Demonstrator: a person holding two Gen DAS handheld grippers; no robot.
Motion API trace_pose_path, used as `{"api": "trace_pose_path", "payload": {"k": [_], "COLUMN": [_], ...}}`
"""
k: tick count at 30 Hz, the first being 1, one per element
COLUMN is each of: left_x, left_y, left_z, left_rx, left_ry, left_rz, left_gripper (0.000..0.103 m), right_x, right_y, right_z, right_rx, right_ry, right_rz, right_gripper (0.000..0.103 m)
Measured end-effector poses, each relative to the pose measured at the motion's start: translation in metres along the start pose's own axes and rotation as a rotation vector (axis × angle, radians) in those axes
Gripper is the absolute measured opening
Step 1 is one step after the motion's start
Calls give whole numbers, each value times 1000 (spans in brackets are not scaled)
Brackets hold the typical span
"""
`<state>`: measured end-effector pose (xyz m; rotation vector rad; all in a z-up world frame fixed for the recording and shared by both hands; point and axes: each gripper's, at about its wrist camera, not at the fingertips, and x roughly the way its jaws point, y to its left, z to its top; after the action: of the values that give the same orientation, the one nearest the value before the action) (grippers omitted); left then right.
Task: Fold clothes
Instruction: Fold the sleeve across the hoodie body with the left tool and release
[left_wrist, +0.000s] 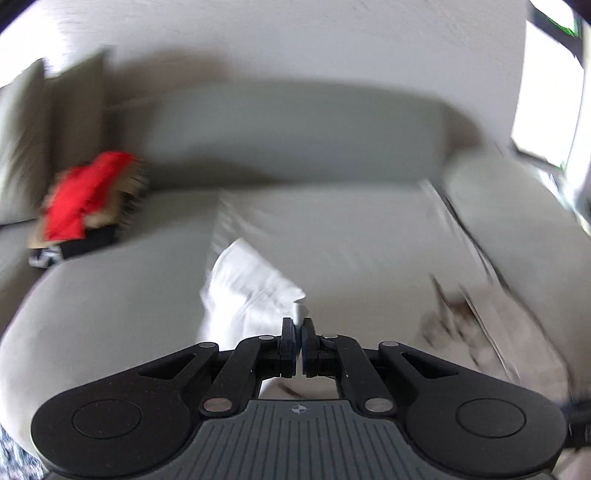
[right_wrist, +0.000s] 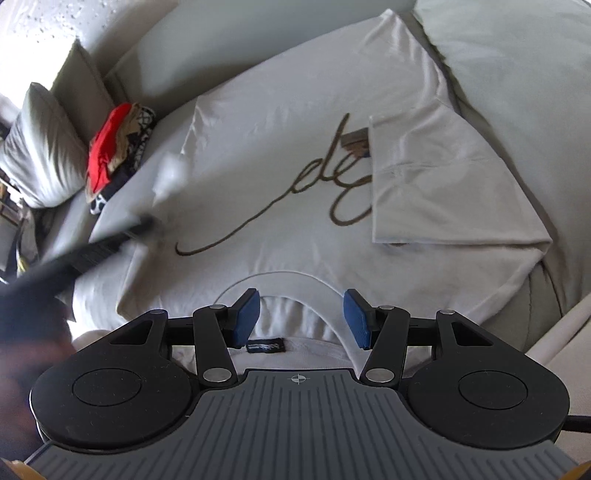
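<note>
A pale grey T-shirt (right_wrist: 280, 155) with brown script lettering lies spread on a grey sofa, collar toward me. Its right sleeve (right_wrist: 443, 177) is folded in over the chest. My right gripper (right_wrist: 301, 317) is open and empty just above the collar and its dark neck label (right_wrist: 265, 346). My left gripper (left_wrist: 298, 332) is shut on a fold of the shirt's left sleeve (left_wrist: 247, 288) and holds it lifted; the view is blurred. In the right wrist view the left gripper (right_wrist: 147, 223) shows as a dark blur at the shirt's left side with the raised cloth (right_wrist: 171, 175).
A heap of clothes, red on top (left_wrist: 79, 206), sits on the sofa seat to the left; it also shows in the right wrist view (right_wrist: 114, 151). Sofa back cushions (left_wrist: 295, 136) stand behind. A grey pillow (right_wrist: 40, 151) lies far left. A bright window (left_wrist: 546, 96) is at the right.
</note>
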<state>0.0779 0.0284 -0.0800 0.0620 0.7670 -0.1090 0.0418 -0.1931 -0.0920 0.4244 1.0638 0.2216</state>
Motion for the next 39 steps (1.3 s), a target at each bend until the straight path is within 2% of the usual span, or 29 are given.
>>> {"api": "trace_pose_path", "payload": {"k": [1,3,4,9,12,14,15,18,20,22,24,26,27,28,29,30,35,37,39], "left_x": [5,14,12,-12,-26,-36,-33,-14,-2,4,9,9,8,7,6,5,6,9,3], "left_y": [-8,-20,-11,50,87,112,123,140,145,147,147,145,145,146,147,148,143,140,131], "left_z": [-5,-16,-17,-18,-19,-20,-21,-23,-24,-27,-29,-30,-31,-32,-34,-36,-39,-37,-31], "left_rx": [4,0,-33,-242,-367,-451,-477,-500,-504,-507,-510,-511,-508,-516,-517,-516,-470,-438,-390], "left_ry": [41,127,135,127,121,117,139,203,252,284,295,294,289,291,290,288,292,316,310], "left_rz": [-6,-15,-7,47,80,102,105,52,22,12,-1,-18,-31,-52,-60,-63,10,49,118], "left_gripper": [21,30,39,54,58,58,58,58,51,41,36,23,11,4,1,0,2,15,22], "right_x": [-1,-4,-5,-8,-5,-3,-3,-3,-4,-5,-6,-6,-6,-5,-4,-4,-6,-8,-15], "right_y": [-2,-7,-9,-16,-14,-12,-10,-7,-6,-6,-6,-8,-8,-9,-9,-10,-13,-15,-18], "right_z": [0,-1,-1,-1,0,0,0,0,0,0,0,0,0,0,0,0,1,1,0], "right_rx": [5,12,16,37,41,35,31,17,9,4,3,5,8,9,10,10,11,20,27], "right_ry": [3,7,7,-6,-8,-7,-5,-3,-6,-8,-9,-8,-7,-6,-4,-3,0,-1,-25], "right_rz": [4,20,25,41,48,51,52,55,59,62,63,62,60,59,58,58,62,66,61], "right_gripper": [57,57,57,59,59,59,59,59,59,59,60,60,60,60,60,60,60,60,60]}}
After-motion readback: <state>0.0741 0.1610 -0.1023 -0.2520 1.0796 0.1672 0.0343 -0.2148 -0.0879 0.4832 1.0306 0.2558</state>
